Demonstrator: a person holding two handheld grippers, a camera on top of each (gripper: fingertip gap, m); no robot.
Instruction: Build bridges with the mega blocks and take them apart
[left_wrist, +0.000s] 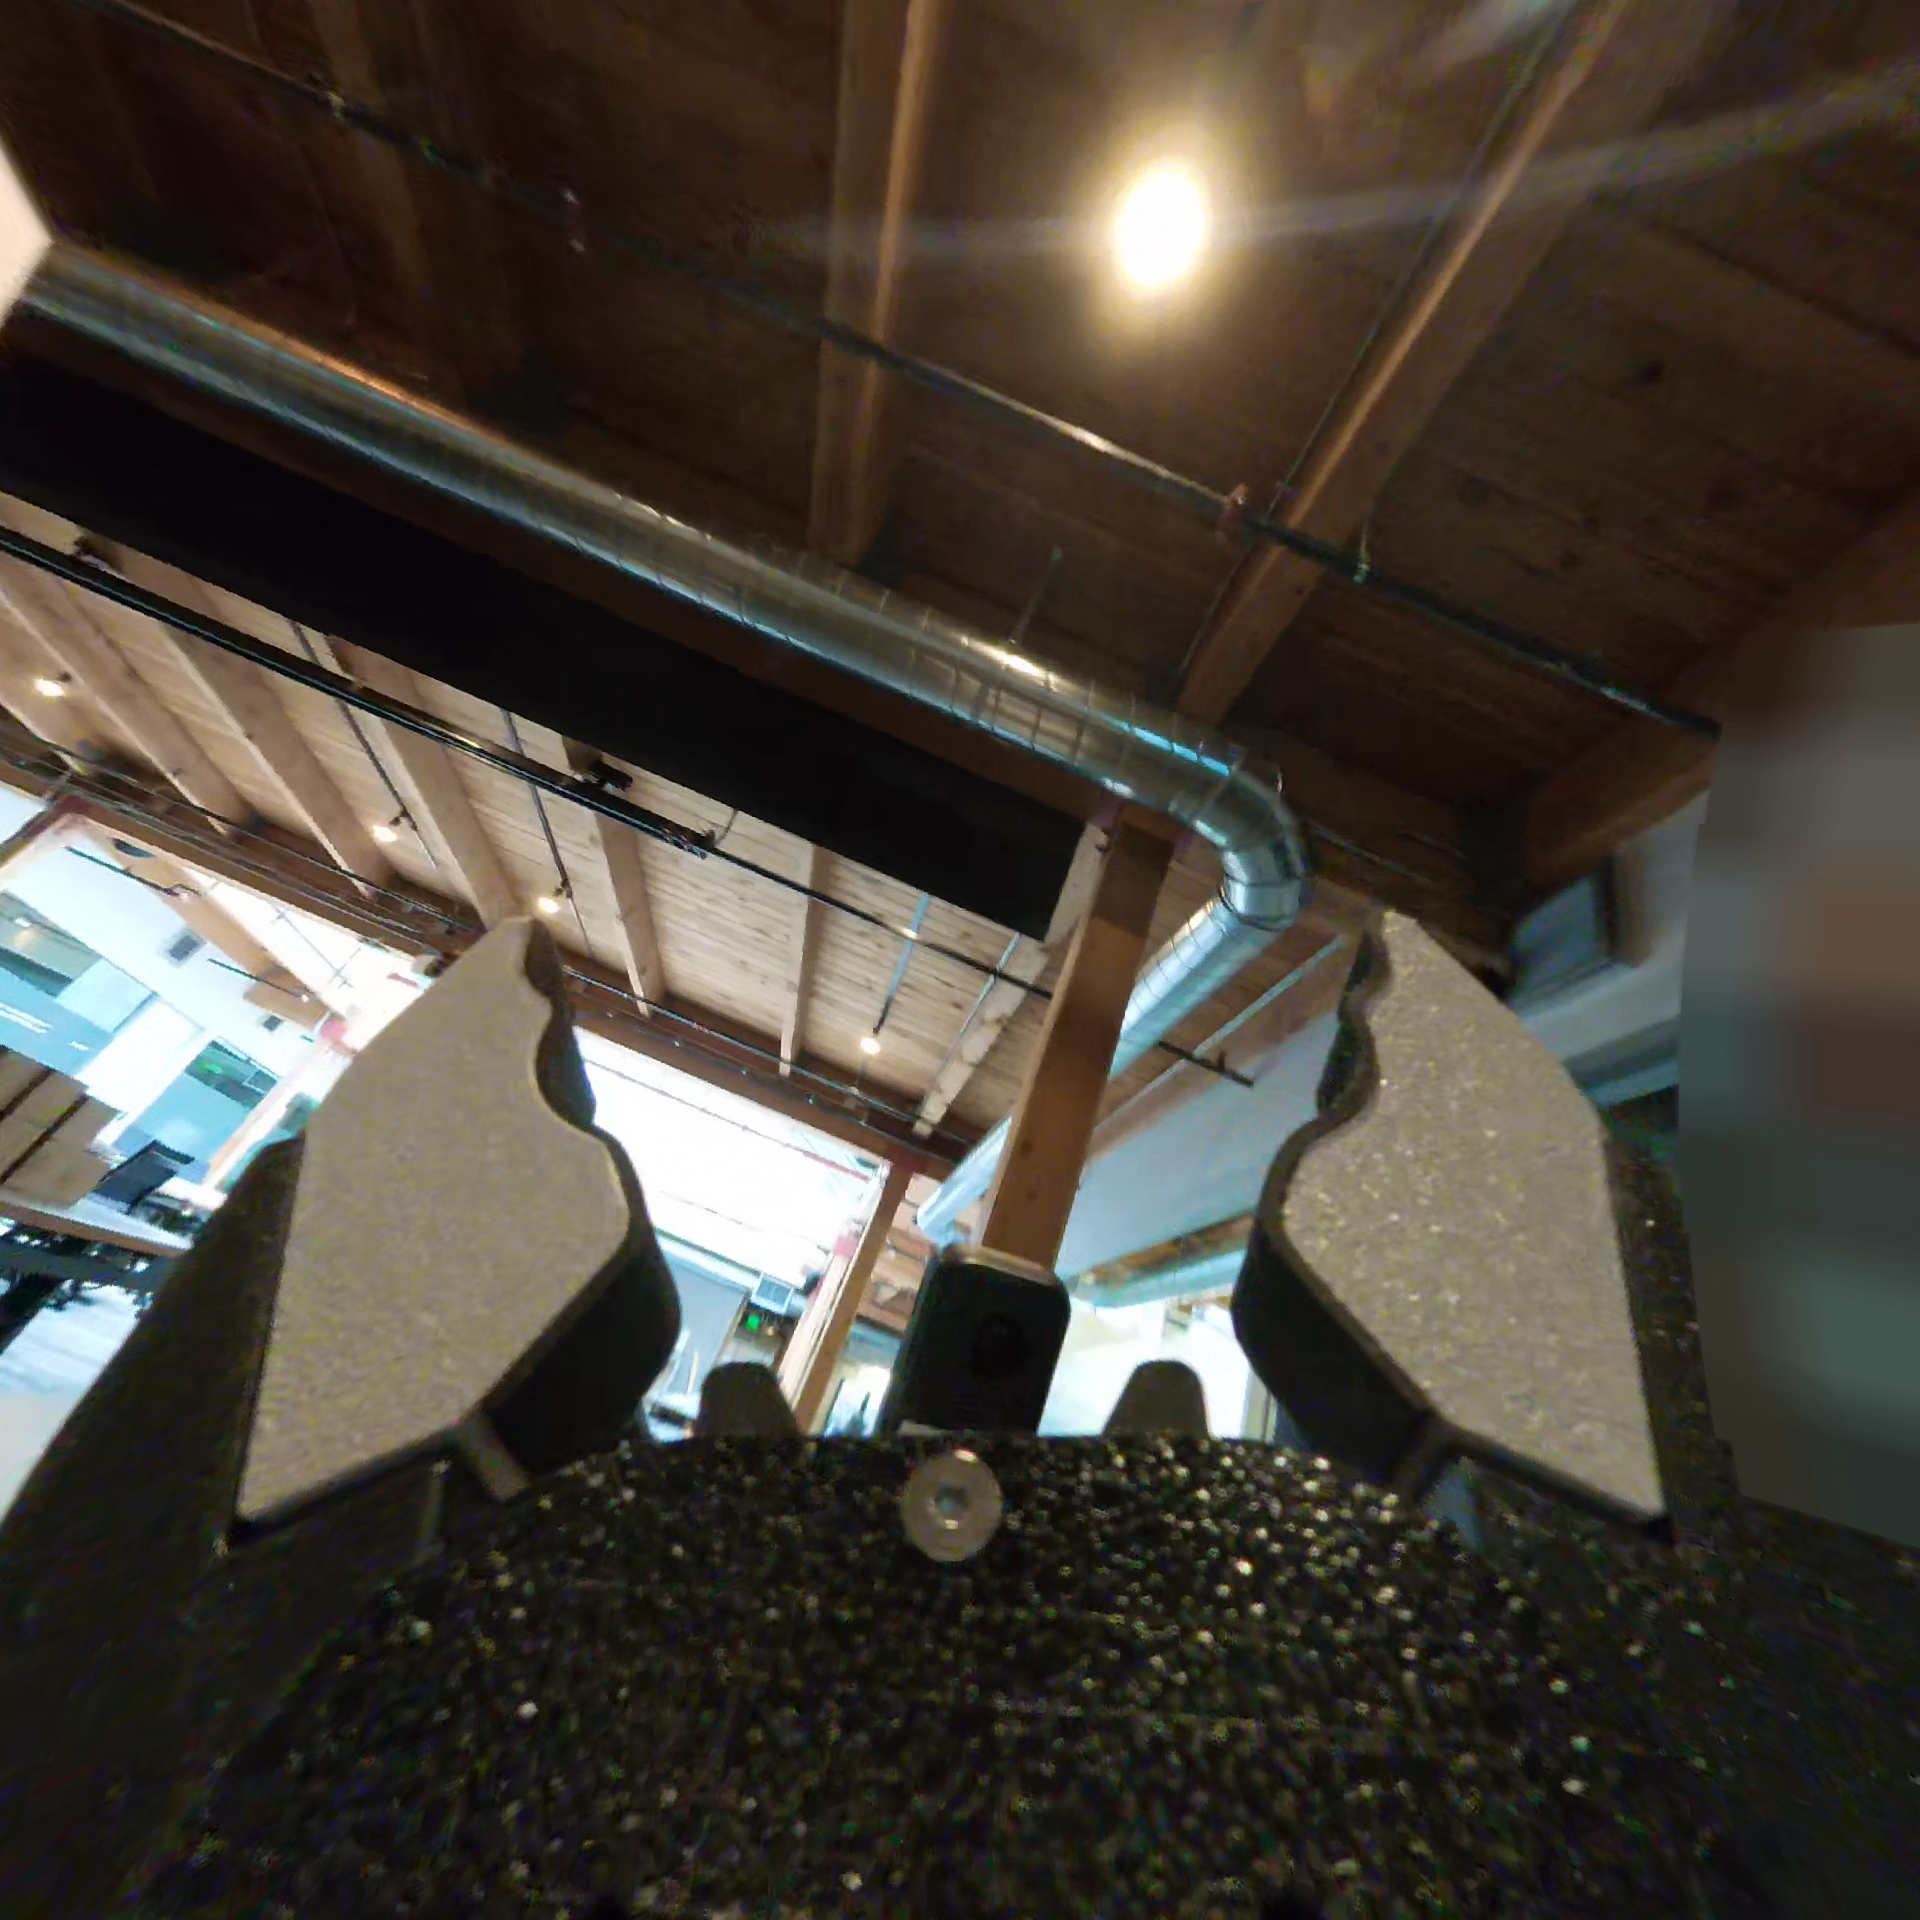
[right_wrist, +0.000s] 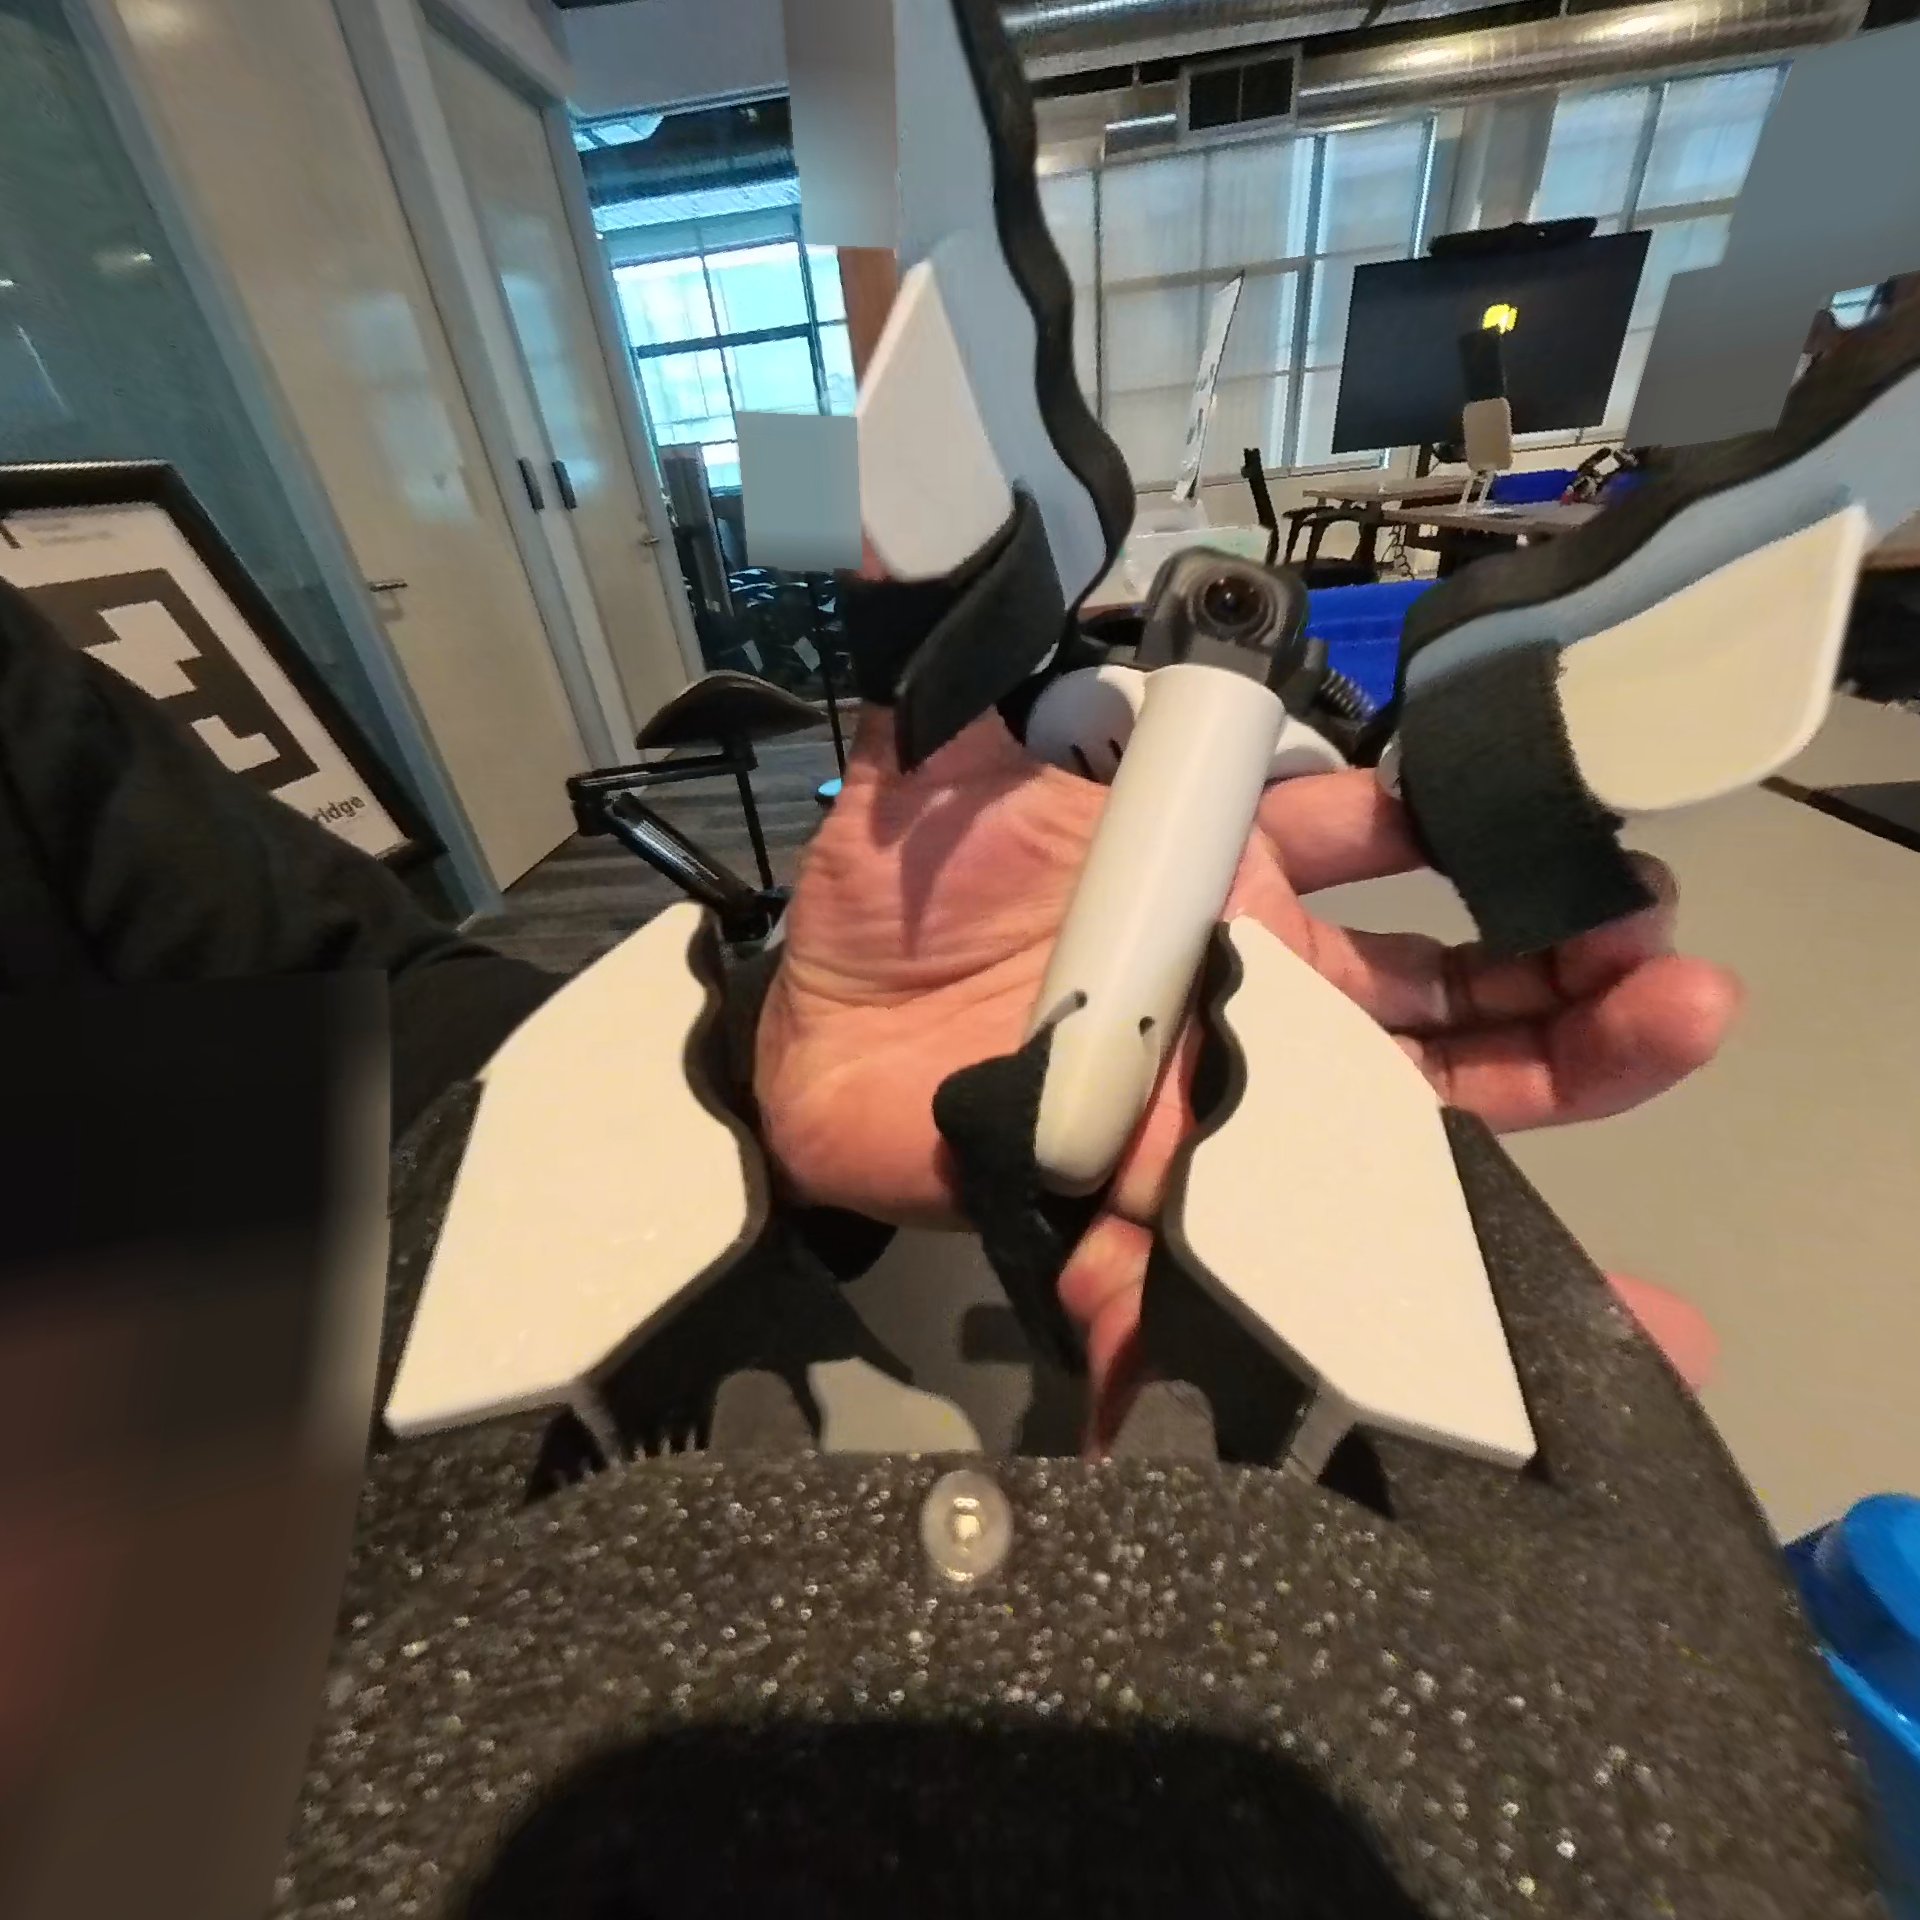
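Observation:
No mega blocks show in either view. My left gripper is open and empty, tilted up at a wooden ceiling. The right wrist view shows it too, facing the camera, with its white handle in a person's bare hand and its jaws spread wide. My right gripper is open and empty, and that hand and handle lie between its white fingers. The right gripper's black camera shows low in the left wrist view.
A blue plastic object sits at the lower right edge. A dark sleeve fills the left. Behind are doors, a framed poster, blue bins, tables and a dark screen. Overhead run a metal duct and beams. Across from one pair of fingers to the other is roughly 12 cm.

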